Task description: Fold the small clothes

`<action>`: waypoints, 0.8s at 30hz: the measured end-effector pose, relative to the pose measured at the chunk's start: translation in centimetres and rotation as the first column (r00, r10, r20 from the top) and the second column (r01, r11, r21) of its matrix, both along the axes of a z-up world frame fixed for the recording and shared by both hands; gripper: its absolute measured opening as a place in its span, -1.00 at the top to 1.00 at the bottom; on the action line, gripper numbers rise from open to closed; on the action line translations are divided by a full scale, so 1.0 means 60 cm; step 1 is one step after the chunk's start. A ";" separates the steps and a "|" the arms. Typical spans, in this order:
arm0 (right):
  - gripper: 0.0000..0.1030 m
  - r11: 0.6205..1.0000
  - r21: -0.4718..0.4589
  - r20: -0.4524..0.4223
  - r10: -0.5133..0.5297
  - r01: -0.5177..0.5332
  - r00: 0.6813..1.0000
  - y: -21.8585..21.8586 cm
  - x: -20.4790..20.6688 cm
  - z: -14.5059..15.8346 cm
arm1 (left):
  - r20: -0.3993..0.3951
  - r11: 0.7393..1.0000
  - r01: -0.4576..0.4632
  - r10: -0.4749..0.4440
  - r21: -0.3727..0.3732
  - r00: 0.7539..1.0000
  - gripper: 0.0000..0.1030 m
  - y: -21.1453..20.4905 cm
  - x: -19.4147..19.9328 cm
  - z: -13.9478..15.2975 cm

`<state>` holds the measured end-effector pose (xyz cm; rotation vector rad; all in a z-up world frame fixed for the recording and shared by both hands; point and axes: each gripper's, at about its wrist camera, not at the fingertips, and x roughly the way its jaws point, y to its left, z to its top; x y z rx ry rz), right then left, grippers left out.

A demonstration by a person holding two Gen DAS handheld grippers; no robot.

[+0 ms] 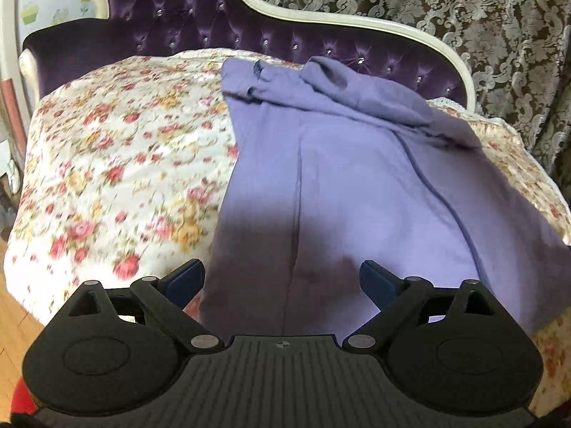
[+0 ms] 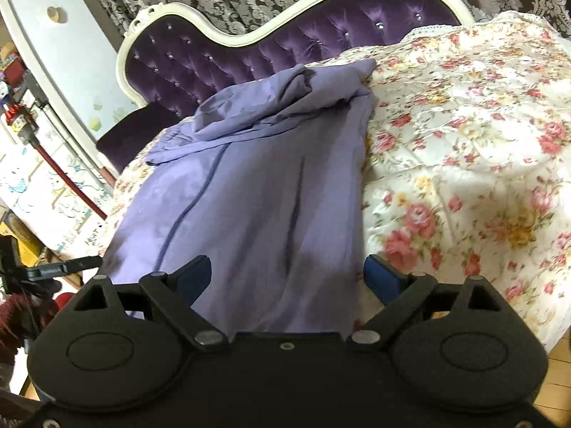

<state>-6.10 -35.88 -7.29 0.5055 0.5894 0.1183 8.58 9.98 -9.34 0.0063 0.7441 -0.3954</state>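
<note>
A lavender garment (image 1: 342, 178) lies spread along a floral quilt (image 1: 117, 149), its far end bunched near the headboard. In the left wrist view my left gripper (image 1: 282, 278) hovers over the garment's near hem, jaws wide apart, nothing between the blue pads. In the right wrist view the same garment (image 2: 257, 185) runs away from me, with a dark seam down its left side. My right gripper (image 2: 287, 273) stands open above the near hem, its right pad (image 2: 382, 278) at the garment's right edge. Neither gripper holds cloth.
A purple tufted headboard (image 1: 200, 32) with a cream frame backs the bed, and patterned curtains (image 1: 464, 10) hang behind. The floral quilt (image 2: 464, 149) spreads wide to the right in the right wrist view. Wooden floor (image 1: 14, 324) shows at the bed's near edge. Cluttered shelves (image 2: 21, 114) stand at left.
</note>
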 end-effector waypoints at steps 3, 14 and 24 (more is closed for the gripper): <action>-0.86 1.000 -0.016 0.001 0.016 -0.016 1.000 0.011 -0.001 -0.004 | -0.017 1.000 -0.016 0.016 0.003 1.000 -0.84 0.011 -0.008 -0.010; -0.91 0.998 0.041 0.012 0.051 -0.051 0.999 0.017 0.006 -0.010 | -0.133 0.997 -0.052 0.044 -0.061 0.990 -0.82 0.033 0.001 -0.047; 0.63 0.998 -0.035 -0.112 0.039 -0.044 0.993 0.028 0.026 -0.022 | -0.154 0.980 -0.019 -0.012 -0.200 0.988 0.63 0.052 -0.001 -0.040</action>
